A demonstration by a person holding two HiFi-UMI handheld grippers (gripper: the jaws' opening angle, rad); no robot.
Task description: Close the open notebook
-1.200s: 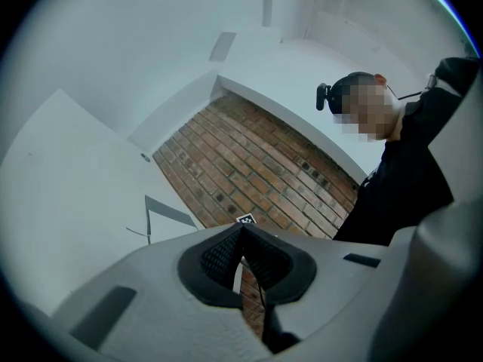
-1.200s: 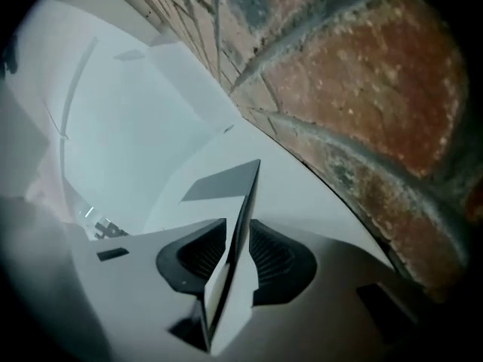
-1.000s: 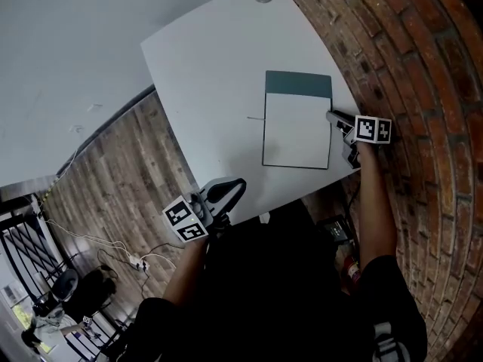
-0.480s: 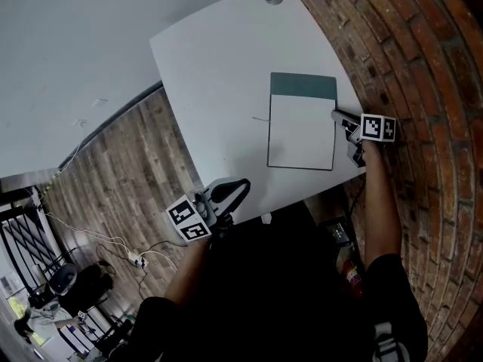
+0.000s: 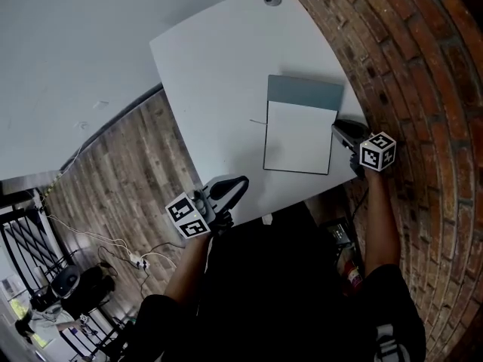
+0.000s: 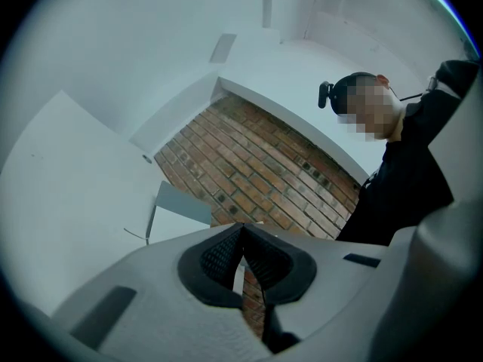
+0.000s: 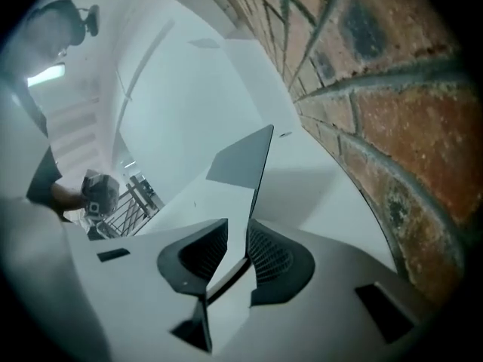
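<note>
Your right claw (image 7: 240, 231) had its jaws drawn in on the right-hand edge of the notebook (image 5: 298, 136), and the leaf stood up between the pads in the right gripper view. The notebook lay on the white counter (image 5: 219, 74), close to the brickwork (image 5: 407, 66). I judge you were at the start of the closing step: edge caught, fold not yet made. Next you needed to carry that edge up and over until the book lay shut, without letting it slip (a thin leaf, so a gentle arc). Your left claw (image 6: 241, 232) hung shut and empty off the counter's near edge.

Against a second earlier, the right jaws had just been closing, the claw had rolled, and the notebook's right edge had lifted slightly. The left claw had not moved.
</note>
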